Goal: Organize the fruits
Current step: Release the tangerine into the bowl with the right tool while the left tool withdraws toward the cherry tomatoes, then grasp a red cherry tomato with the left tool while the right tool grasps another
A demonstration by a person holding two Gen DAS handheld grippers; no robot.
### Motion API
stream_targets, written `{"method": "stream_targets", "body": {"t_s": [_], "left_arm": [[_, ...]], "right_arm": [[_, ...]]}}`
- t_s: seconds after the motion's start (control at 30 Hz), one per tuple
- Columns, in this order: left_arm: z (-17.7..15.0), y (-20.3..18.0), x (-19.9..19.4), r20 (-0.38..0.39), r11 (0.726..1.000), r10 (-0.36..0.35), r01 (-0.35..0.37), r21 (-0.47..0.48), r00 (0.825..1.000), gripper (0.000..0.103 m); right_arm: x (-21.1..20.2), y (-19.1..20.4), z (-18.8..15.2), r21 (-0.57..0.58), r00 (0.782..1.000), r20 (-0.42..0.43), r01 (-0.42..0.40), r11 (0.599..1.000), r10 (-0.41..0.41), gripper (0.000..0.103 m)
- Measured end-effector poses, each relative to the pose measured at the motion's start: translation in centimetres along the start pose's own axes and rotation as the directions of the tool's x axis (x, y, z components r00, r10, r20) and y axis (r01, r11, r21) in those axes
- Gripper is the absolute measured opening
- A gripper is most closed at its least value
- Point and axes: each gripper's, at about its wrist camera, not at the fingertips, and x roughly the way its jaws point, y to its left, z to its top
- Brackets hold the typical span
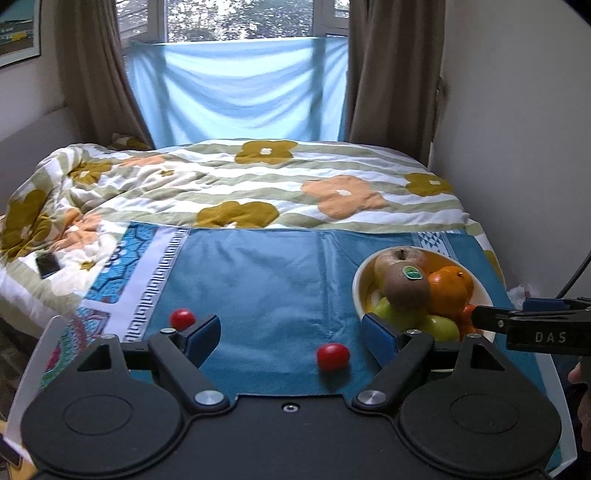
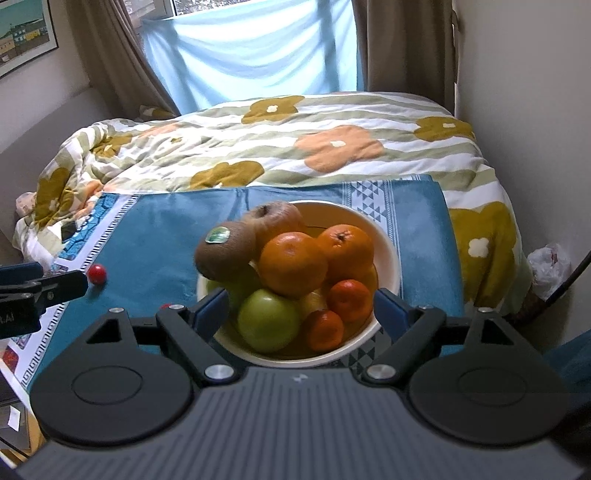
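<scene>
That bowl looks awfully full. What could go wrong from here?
The kiwi sits high on the heap at the bowl's edge; a nudge from the open right gripper might tip it out. The two cherry tomatoes lie loose on the blue cloth and could roll off.

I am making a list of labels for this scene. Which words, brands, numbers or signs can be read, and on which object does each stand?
"DAS": white letters on the black body of the right tool.
"AI": end of a cut-off word on the left tool.
Green sticker on the kiwi: print too small to read.
Small white logo on the grey housing: a mark, not readable text.
Framed poster: no legible text.
</scene>
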Motion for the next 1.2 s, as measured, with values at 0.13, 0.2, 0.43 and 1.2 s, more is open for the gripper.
{"method": "stream_targets", "body": {"t_s": [0.13,0.2,0.43,1.2], "left_arm": [[0.0,1.9,-1.5,0.009,1.000,0.014,-0.014,-0.009,1.000,0.087],[0.0,3.0,-1.9,0.010,1.000,0.021,-0.021,-0.007,1.000,0.087],[0.1,6.6,-1.9,0.005,0.996,0.034,-0.034,0.087,0.999,0.099],[0.8,14.5,10.4,-0.162,0.924,-0.150,0.196,0.327,0.975,0.101]], "right_arm": [[-1.2,1.7,0.3,-0.016,1.000,0.006,-0.006,1.000,0.006,0.100],[-1.8,2.7,0.2,-0.020,1.000,0.006,-0.004,1.000,0.004,0.100],[-1.8,6.7,-0.3,0.012,1.000,-0.018,0.003,1.000,-0.003,0.101],[6.2,15.5,-3.9,0.184,0.974,-0.124,0.208,0.961,-0.187,0.103]]}}
